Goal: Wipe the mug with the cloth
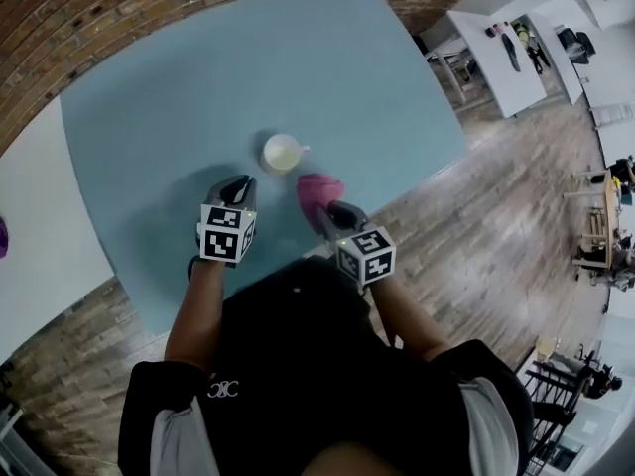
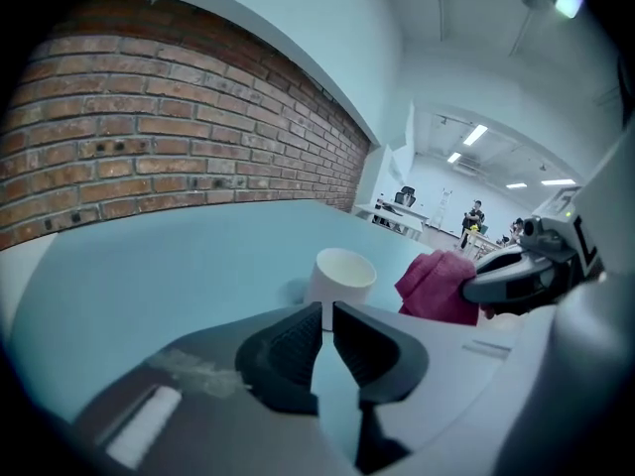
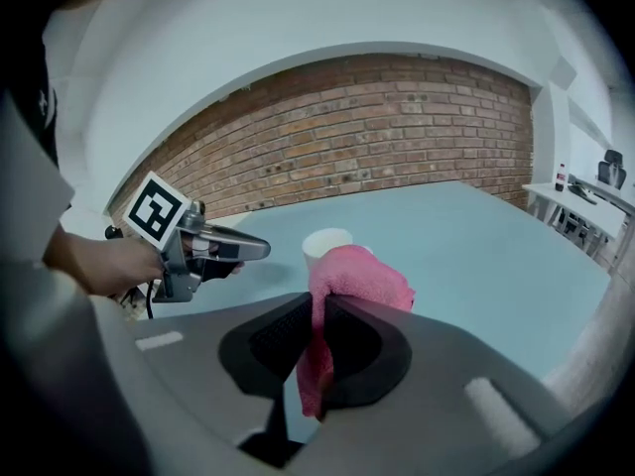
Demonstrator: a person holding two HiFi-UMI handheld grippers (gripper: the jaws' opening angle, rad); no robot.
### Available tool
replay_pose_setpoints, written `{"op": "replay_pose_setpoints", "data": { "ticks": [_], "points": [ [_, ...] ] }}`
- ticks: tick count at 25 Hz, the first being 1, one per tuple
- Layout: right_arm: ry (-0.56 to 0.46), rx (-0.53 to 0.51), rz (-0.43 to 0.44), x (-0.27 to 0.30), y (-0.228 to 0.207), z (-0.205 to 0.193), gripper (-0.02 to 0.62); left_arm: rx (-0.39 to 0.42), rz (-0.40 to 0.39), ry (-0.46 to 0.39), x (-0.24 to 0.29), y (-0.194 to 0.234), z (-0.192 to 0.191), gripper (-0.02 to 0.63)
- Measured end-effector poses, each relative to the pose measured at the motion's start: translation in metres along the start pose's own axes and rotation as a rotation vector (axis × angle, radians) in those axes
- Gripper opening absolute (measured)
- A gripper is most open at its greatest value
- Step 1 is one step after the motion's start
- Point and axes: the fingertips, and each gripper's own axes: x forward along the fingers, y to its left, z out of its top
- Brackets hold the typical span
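Observation:
A white mug (image 1: 283, 153) stands upright on the light blue table (image 1: 179, 77). My left gripper (image 1: 241, 182) hovers just in front of the mug, a little to its left. Its jaws are parted by a narrow slit with nothing between them, and in the left gripper view (image 2: 326, 313) the mug (image 2: 340, 278) shows right beyond them. My right gripper (image 1: 325, 209) is shut on a pink cloth (image 1: 319, 188), which bunches above the jaws and hangs down between them (image 3: 319, 310). The cloth (image 3: 359, 276) is close beside the mug (image 3: 325, 242), on its right; I cannot tell whether they touch.
The table's near edge (image 1: 298, 256) lies just under both grippers, with wooden floor (image 1: 496, 226) to the right. A brick wall (image 1: 119, 8) borders the far side. White tables (image 1: 516, 48) stand at the far right.

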Motion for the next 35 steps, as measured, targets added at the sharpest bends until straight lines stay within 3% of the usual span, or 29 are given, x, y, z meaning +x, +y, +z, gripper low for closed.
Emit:
{"op": "replay_pose_setpoints", "data": {
  "ticks": [4,8,15,19,21,23,25,30,33,35],
  "points": [
    [0.049,-0.051,0.077,0.012,-0.033,0.005,0.037,0.002,0.038,0.03,0.01,-0.02,-0.005,0.077],
    [0.099,-0.108,0.197,0.025,-0.058,0.015,0.037,-0.033,0.141,0.06,0.022,-0.032,-0.014,0.125],
    [0.185,-0.259,0.396,0.053,-0.068,0.016,0.037,-0.077,0.247,0.031,0.035,-0.012,-0.015,0.321],
    [0.216,-0.379,0.44,0.072,-0.055,0.005,0.037,0.018,0.147,0.005,0.043,-0.007,0.001,0.353],
    [0.214,-0.376,0.424,0.084,-0.056,0.01,0.038,0.077,0.062,0.048,0.052,-0.007,0.003,0.401],
    [0.209,-0.368,0.406,0.094,-0.058,0.018,0.038,0.134,-0.012,0.097,0.06,-0.008,0.005,0.494],
    [0.201,-0.366,0.391,0.101,-0.061,0.024,0.038,0.173,-0.075,0.12,0.066,-0.014,0.008,0.508],
    [0.177,-0.41,0.336,0.118,-0.07,0.041,0.038,0.23,-0.158,0.163,0.079,-0.023,0.004,0.511],
    [0.148,-0.447,0.322,0.128,-0.07,0.057,0.038,0.245,-0.138,0.155,0.081,-0.02,0.001,0.482],
    [0.135,-0.478,0.322,0.134,-0.071,0.064,0.038,0.259,-0.109,0.144,0.083,-0.019,0.002,0.426]
  ]
}}
